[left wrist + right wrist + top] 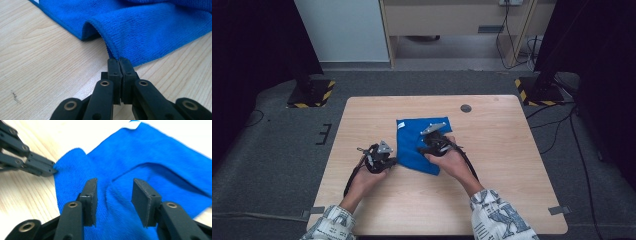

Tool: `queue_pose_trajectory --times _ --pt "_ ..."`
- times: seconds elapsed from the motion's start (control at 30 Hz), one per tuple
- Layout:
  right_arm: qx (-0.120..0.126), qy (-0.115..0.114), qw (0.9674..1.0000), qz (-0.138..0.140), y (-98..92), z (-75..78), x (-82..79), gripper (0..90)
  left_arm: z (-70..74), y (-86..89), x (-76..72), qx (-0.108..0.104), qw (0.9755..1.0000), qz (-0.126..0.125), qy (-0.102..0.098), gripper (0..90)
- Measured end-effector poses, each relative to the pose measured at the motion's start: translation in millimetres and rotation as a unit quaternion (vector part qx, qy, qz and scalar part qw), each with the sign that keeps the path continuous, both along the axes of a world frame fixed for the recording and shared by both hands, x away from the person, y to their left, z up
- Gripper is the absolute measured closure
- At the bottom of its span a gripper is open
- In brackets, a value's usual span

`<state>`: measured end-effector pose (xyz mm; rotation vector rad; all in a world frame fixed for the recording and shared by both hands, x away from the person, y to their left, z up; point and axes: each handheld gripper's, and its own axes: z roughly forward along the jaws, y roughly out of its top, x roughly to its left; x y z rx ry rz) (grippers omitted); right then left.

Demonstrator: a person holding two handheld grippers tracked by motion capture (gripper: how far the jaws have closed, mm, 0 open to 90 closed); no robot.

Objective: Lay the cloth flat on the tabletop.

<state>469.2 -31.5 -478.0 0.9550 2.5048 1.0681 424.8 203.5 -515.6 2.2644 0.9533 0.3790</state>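
A blue cloth (pixel 412 145) lies partly folded on the wooden table (pixel 502 165), a little left of its middle. My left gripper (pixel 393 161) sits at the cloth's left edge, low on the table. Its jaws are shut on a raised fold of the hem (pixel 113 53). My right gripper (pixel 424 149) hovers over the cloth's near right part. In the right gripper view its jaws (pixel 115 185) stand apart with nothing gripped, and the rumpled cloth (pixel 150 157) lies beneath them. That view also has the left gripper (pixel 53 168) pinching the cloth's corner.
A small dark round hole (pixel 466 108) marks the table's far side. Two black stands on yellow-and-black striped bases (pixel 312 92) (pixel 537 92) flank the table's far corners on the grey floor. Cables run along the floor at the right.
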Motion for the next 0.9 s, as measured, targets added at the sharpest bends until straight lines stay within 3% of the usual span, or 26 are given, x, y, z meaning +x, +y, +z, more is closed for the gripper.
queue_pose_trajectory --times 0.17,0.47,0.9 --pt "0.005 -0.008 0.9998 -0.015 -15.8 10.5 -1.1 59.6 -1.8 0.7 -1.0 0.003 1.0 0.0 0.002 88.7" --pt "-0.017 0.008 0.9985 -0.052 -37.0 -3.6 4.0 65.4 -2.6 0.4 -0.8 0.003 1.0 -0.001 0.002 88.7" --pt "-0.035 0.041 0.9984 -0.02 -31.1 -27.6 -8.7 48.2 -3.0 -0.5 -1.0 0.007 1.0 -0.003 0.002 88.7"
